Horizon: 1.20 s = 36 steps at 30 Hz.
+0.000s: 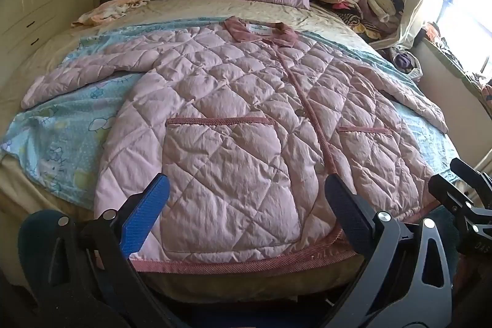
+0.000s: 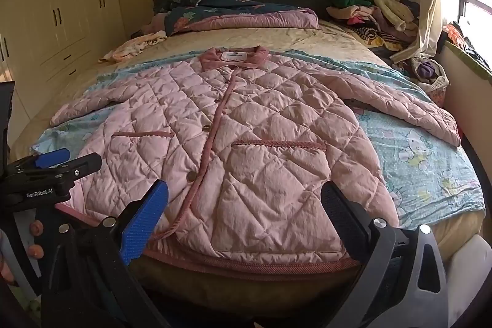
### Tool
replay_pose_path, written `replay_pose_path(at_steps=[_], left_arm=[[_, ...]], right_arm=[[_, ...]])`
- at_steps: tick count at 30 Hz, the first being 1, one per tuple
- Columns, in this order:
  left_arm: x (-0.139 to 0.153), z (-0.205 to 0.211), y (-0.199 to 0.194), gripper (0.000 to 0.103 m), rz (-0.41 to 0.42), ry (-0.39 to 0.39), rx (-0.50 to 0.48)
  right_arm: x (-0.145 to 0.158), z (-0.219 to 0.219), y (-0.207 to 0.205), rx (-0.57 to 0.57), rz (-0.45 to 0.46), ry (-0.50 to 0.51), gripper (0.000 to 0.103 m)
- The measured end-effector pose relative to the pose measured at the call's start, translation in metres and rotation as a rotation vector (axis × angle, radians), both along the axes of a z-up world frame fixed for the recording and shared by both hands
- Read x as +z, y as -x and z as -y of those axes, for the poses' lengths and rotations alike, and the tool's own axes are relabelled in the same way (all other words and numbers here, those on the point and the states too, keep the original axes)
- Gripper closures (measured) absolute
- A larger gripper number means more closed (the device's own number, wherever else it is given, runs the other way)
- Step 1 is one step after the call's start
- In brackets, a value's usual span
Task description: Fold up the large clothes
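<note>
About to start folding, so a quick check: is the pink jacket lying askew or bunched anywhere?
Nothing stands out. The pink quilted jacket lies flat and buttoned on the blue sheet, collar away from the claws, both sleeves spread out. Its hem reaches the bed edge.

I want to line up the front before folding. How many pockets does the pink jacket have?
2. On the pink quilted jacket, one pocket is right of the button placket, the other pocket left of it, both on the lower front.
</note>
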<state>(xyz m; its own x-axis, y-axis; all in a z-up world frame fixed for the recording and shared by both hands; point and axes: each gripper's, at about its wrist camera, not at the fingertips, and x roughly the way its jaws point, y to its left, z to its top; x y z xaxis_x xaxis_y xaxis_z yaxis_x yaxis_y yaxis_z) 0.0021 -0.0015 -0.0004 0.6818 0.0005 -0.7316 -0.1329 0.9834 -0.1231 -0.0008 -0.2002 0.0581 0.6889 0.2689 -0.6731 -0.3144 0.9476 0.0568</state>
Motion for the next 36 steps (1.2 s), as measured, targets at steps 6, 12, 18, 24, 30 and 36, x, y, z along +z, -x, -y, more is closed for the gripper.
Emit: replay_pose_path(at_steps=[6,12,18,24,30,36], left_arm=[[0.001,-0.001,0.002,0.008,0.004,-0.003,-0.001],[0.0,-0.001,0.002,0.008,0.004,-0.004,-0.001],[0.0,-0.001,0.002,0.008,0.006,-0.006,0.0],[0.011,-0.001,0.002,0.008,0.01,-0.004,-0.001],[0.014,0.0,0.001,0.008,0.011,-0.005,-0.001],[0.014,0.0,0.001,0.008,0.011,-0.006,-0.002]], right_arm=[[0.001,0.001,0.0,0.001,-0.001,-0.002,0.004],[0.0,0.0,0.0,0.0,-0.001,-0.002,0.004],[0.0,-0.001,0.001,0.001,-0.002,-0.004,0.004],[0.0,-0.001,0.001,0.001,-0.001,-0.005,0.004],[0.0,-0.001,0.001,0.0,-0.002,-0.007,0.004],[0.0,-0.001,0.002,-0.001,-0.002,-0.008,0.004]])
